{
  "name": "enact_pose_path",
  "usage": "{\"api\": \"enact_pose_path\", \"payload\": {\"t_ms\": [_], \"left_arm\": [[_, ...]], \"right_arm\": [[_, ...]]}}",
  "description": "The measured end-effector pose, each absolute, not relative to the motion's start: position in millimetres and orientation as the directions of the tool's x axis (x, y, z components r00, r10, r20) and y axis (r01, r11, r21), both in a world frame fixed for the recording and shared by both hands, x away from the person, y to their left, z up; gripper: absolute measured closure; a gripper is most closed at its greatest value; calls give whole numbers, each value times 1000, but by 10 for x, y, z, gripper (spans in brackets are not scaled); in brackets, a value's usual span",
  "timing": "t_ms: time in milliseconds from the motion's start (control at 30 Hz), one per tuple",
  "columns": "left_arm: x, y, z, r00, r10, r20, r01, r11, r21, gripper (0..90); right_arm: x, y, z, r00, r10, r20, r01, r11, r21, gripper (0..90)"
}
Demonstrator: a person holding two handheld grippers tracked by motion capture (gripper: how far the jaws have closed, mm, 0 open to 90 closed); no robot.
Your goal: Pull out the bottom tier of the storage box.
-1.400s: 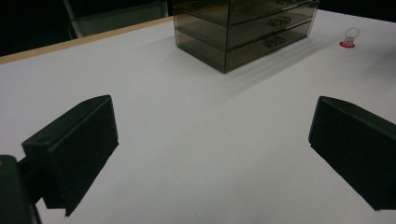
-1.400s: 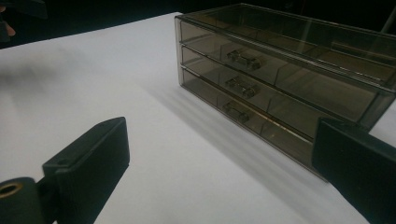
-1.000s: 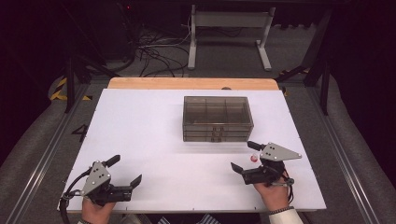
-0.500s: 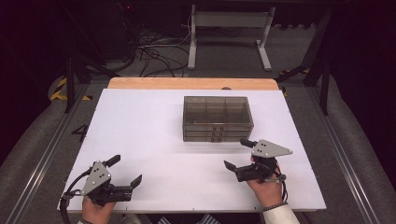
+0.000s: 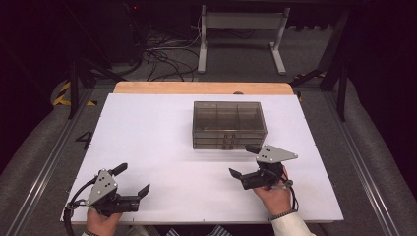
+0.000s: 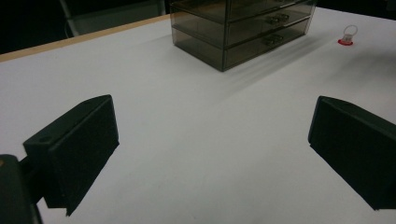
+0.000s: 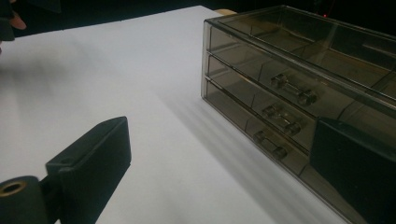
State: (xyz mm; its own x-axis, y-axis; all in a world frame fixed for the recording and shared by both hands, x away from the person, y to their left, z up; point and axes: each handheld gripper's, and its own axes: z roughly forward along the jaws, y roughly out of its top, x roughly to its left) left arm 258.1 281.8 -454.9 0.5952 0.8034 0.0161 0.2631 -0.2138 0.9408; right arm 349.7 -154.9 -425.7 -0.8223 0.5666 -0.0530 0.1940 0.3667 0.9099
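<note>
A smoky transparent drawer box (image 5: pixel 228 125) stands at the middle of the white table (image 5: pixel 162 128), its three drawers shut and their handles facing me. My right gripper (image 5: pixel 242 160) hovers just in front of the box's right half, open and holding nothing. In the right gripper view the box (image 7: pixel 299 84) is close, with the handles beside the right jaw of the gripper (image 7: pixel 219 158). My left gripper (image 5: pixel 133 179) rests open near the front left edge, far from the box. In the left gripper view the box (image 6: pixel 243 28) lies well ahead of the wide-apart jaws of the gripper (image 6: pixel 210 154).
A small red-and-white object (image 6: pixel 346 36) lies on the table to the right of the box. A wooden strip (image 5: pixel 201 87) borders the table's far edge. Cables and a metal stand (image 5: pixel 241 29) sit on the floor behind.
My right gripper has moved left and forward, closer to the front of the drawer box. The left gripper has stayed where it was.
</note>
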Motion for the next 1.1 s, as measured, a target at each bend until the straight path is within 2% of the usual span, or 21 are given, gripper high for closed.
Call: {"api": "enact_pose_path", "payload": {"t_ms": [233,400,467,567,1000,1100], "left_arm": [[2583,2814,-4550,595,803,18,264,-217,940,24],[2586,2809,-4553,595,803,15,268,-216,939,24],[2588,2809,-4553,595,804,18,266,-218,939,24],[2585,2810,-4553,594,804,15,267,-214,940,24],[2583,2813,-4552,596,803,19,263,-218,940,25],[2583,2814,-4551,596,803,20,263,-218,940,24]], "right_arm": [[3489,-1545,-4256,-817,570,-80,182,387,904,84],[3471,-1531,-4255,-811,573,-120,164,419,893,151],[3427,-1497,-4254,-789,582,-196,124,463,878,210],[3385,-1465,-4256,-770,586,-252,94,495,864,275],[3342,-1411,-4262,-740,565,-364,32,570,821,342],[3334,-1387,-4272,-717,559,-416,13,607,794,372]]}}
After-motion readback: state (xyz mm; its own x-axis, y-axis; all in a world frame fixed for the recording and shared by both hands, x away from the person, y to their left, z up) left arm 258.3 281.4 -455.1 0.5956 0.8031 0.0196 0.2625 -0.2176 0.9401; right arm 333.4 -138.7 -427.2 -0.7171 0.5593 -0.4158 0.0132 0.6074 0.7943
